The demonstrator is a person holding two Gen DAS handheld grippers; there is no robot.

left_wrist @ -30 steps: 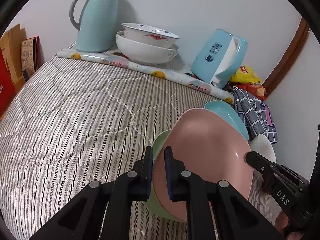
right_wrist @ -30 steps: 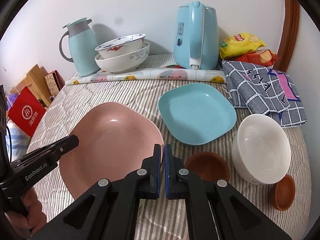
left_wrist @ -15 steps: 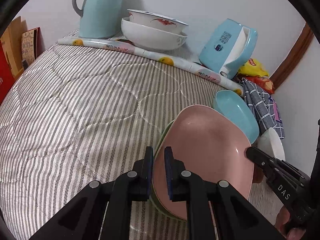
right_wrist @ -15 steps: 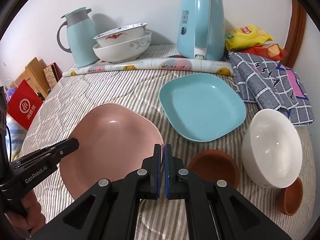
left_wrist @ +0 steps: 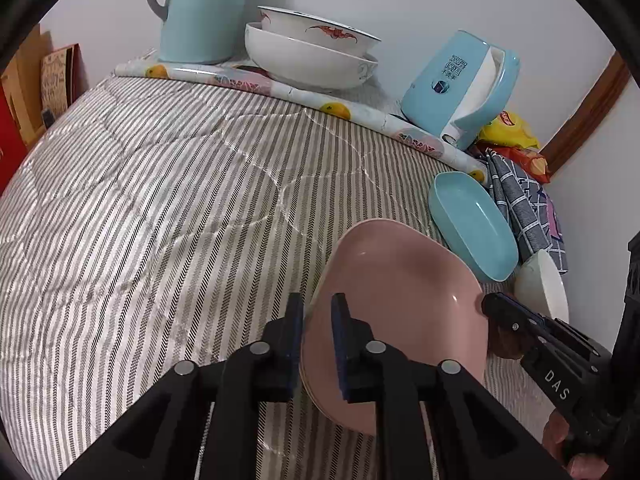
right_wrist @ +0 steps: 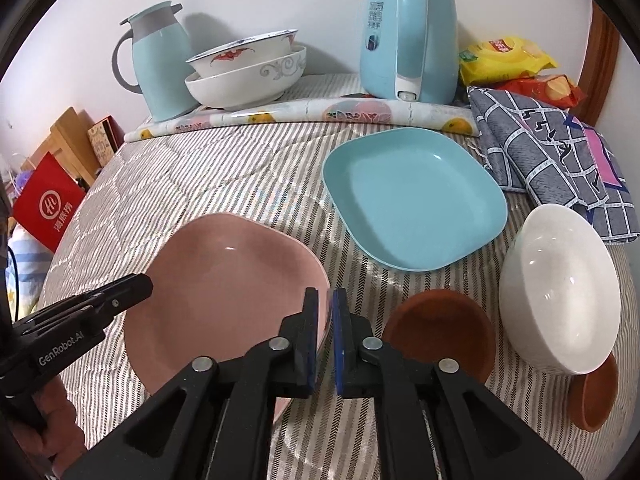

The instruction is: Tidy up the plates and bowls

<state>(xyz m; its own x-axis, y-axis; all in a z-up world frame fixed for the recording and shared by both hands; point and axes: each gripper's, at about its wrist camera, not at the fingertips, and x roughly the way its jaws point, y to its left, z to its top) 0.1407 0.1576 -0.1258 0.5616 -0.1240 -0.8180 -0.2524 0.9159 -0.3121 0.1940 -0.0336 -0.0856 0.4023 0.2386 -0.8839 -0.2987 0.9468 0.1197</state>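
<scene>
A pink plate point(left_wrist: 404, 300) lies on the striped cloth; it also shows in the right wrist view point(right_wrist: 224, 292). My left gripper point(left_wrist: 317, 344) is shut on its near rim, one finger above and one below. My right gripper point(right_wrist: 325, 340) stands at the plate's opposite edge with its jaws a narrow gap apart and holds nothing. A blue square plate point(right_wrist: 412, 200) lies beyond. A white bowl point(right_wrist: 560, 296) and two brown wooden bowls point(right_wrist: 444, 332) point(right_wrist: 596, 396) sit at the right.
Two stacked white patterned bowls point(right_wrist: 248, 72), a teal thermos jug point(right_wrist: 160, 60) and a blue kettle point(right_wrist: 408, 32) stand at the back by the wall. A checked cloth point(right_wrist: 560, 152) and snack bags point(right_wrist: 504, 60) lie at the back right.
The green plate seen under the pink plate earlier is now hidden beneath it; the pink plate has settled flatter. My right gripper's jaws have parted slightly.
</scene>
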